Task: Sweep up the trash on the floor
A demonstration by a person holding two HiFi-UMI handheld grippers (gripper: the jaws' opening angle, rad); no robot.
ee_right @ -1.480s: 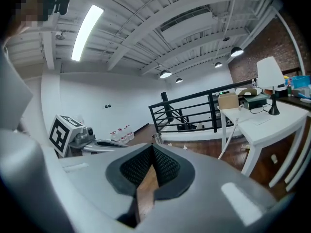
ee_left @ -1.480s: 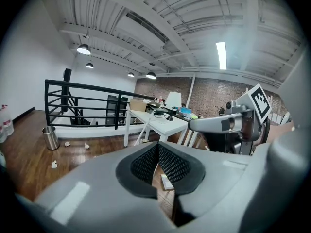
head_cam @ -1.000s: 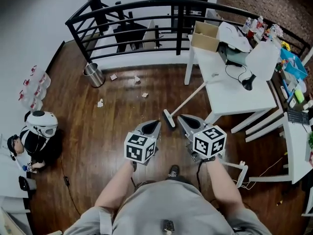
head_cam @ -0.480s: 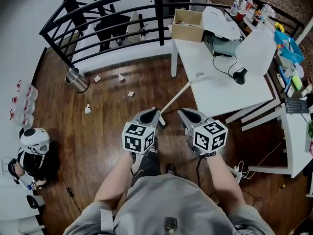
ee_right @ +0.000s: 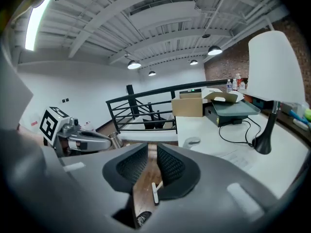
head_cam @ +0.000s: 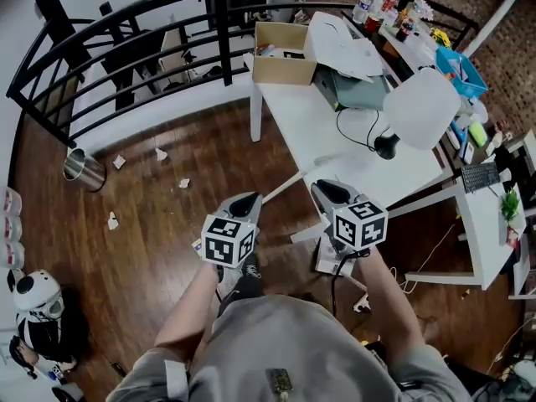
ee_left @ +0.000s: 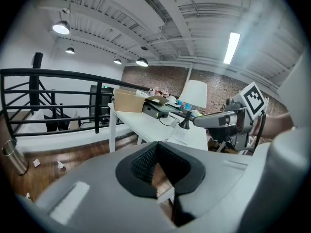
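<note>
Right now the person stands on the dark wooden floor (head_cam: 142, 258) beside the white table (head_cam: 335, 132), a claw held out in each hand, both tilted a little downward. The left claw (head_cam: 245, 201) has its tips pressed together, with only a small wedge of floor showing behind them and nothing caught between. The right claw (head_cam: 323, 189) has just been easing open: its jaws stand a narrow slot apart and empty, with floorboards and a thin white bar showing through the gap.

The broom (head_cam: 293, 181) leans with the top of its pale handle against the table's near edge. The handle slants down toward the left claw, and its lower end is lost behind that claw's tip, so I cannot see whether they touch. Neither claw is closed on it.

The trash (head_cam: 161, 153) is a handful of small pale scraps scattered over the boards, well apart from both claws. They lie out toward the black railing (head_cam: 126, 23), between the table and a metal bin (head_cam: 84, 170) that sits near the railing's foot.

On the table are an open cardboard box (head_cam: 280, 53), a lamp (head_cam: 423, 107) with a white shade and some loose papers
</note>
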